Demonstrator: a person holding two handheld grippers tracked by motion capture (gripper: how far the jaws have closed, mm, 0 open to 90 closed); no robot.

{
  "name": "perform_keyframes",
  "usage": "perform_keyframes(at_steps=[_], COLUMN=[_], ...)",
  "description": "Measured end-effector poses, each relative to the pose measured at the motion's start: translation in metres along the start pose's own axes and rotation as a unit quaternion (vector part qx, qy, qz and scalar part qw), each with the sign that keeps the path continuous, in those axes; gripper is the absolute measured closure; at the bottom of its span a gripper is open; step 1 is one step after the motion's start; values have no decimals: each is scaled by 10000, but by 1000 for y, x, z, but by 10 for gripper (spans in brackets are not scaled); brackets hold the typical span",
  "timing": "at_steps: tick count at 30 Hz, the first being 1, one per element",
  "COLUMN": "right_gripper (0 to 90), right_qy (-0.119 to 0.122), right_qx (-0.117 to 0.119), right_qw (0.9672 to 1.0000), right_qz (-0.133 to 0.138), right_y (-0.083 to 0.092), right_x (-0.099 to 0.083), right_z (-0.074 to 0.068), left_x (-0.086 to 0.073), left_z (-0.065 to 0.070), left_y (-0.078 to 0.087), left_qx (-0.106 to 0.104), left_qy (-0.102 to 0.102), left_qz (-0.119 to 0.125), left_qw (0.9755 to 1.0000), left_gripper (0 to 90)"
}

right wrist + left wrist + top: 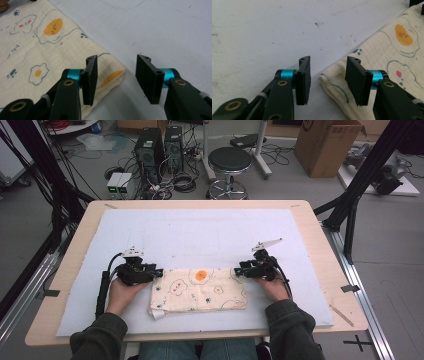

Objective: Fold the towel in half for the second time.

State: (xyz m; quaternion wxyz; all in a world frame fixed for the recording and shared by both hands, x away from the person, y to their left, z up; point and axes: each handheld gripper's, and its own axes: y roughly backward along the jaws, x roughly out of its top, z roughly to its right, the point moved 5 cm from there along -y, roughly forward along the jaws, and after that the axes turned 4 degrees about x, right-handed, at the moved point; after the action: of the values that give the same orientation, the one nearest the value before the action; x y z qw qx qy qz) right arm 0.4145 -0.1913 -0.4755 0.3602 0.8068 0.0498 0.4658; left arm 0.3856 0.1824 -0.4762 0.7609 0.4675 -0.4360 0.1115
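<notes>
Folded cloth (199,291) lies flat on white mat (200,232), near desk (320,245) front edge. Left gripper (159,272) and right gripper (237,270) at its far corners, jaws wide apart, holding nothing. Stool (229,162), PC towers (159,147), cardboard box (325,145) beyond desk.

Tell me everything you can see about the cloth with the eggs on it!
The cloth is cream, soft and quilted-looking, printed with fried eggs, little clouds and paw prints. It is folded into a long rectangle, with layers showing at its corners, and lies flat on the white mat. The left gripper and right gripper sit open at its two far corners, fingers either side, not pinching yet.
</notes>
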Motion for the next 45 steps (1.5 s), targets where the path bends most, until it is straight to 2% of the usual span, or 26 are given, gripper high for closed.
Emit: perform_keyframes(at_steps=[4, 7, 9, 16, 23, 27, 35, 39, 42, 45], right_gripper=[629, 690, 723, 815, 835, 841, 843, 846, 846, 847], right_qy=[113, 179, 186, 273, 223, 272, 279, 257, 296, 296], right_qx=[19, -32, -16, 74, 129, 161, 229, 253, 259, 256], right_qw=[9999, 9998, 9998, 9995, 9995, 9994, 9993, 9994, 9992, 9992], right_qz=[-67, -73, -109, -159, -169, -134, 28, -9, 60, 58], right_y=[-4, -5, -5, -6, -4, -3, 4, 5, 9, 12], right_x=[0, 1, 0, 0, 0, 1, 4, 5, 8, 10], right_z=[-2, -2, -3, -5, -6, -8, -12, -11, -11, -11], left_x=[0, -1, 0, -1, 1, 3, 6, 7, 8, 9], left_z=[0, 1, 3, 6, 7, 6, 7, 7, 6, 5], left_y=[0, -1, -1, -1, 1, 5, 11, 13, 15, 16], left_qx=[8, -76, -39, 9, -18, -20, -30, -39, -58, -82], left_qy=[0, 18, -38, -174, -191, -204, -157, -132, -127, -55], left_qz=[-4, 3, -8, -70, -24, 52, 240, 294, 340, 421], left_qw=[10000, 10000, 10000, 9998, 9998, 9998, 9996, 9995, 9993, 9991], left_gripper=[576, 639, 659, 811, 840, 845, 846, 846, 847, 847])
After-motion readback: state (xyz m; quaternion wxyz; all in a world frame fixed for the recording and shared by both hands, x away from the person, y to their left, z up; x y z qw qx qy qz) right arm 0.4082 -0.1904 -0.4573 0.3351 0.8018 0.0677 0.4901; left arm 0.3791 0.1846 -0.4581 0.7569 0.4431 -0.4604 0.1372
